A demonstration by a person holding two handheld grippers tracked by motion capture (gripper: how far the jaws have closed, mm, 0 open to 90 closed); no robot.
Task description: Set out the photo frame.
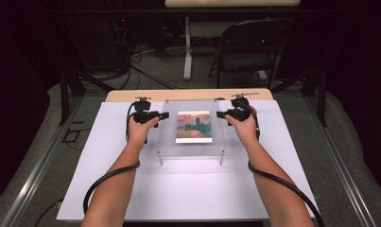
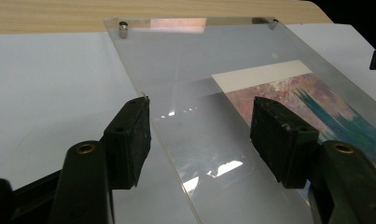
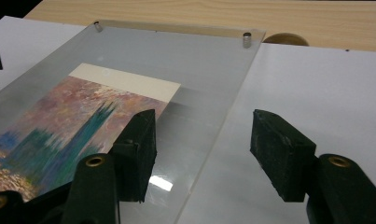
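High view: a large white sheet (image 1: 131, 189) covers most of a pale wooden table (image 1: 126, 95), and on it, toward the far side, stands a clear rectangular acrylic frame (image 1: 167, 137) raised on 4 small metal corner posts. Under the clear panel lies a painted print (image 1: 193, 126) of teal towers against a pink and orange sky, with a plain cream strip along its far edge. No writing, brand or label can be read on the frame, the print or the grippers.

The person's 2 bare forearms come in from the near edge, each trailing a black cable. The left gripper (image 1: 165, 115) sits at the frame's left edge and points inward to the right; the right gripper (image 1: 220, 114) sits at the frame's right edge and points inward to the left.

In the left gripper view, the left gripper (image 2: 199, 140) has its jaws well apart, straddling the panel's edge, 1 jaw over the white sheet and 1 over the panel; whether the pads touch it I cannot tell. In the right gripper view, the right gripper (image 3: 202, 149) straddles the opposite edge the same way, its jaws spread with nothing pinched between them.
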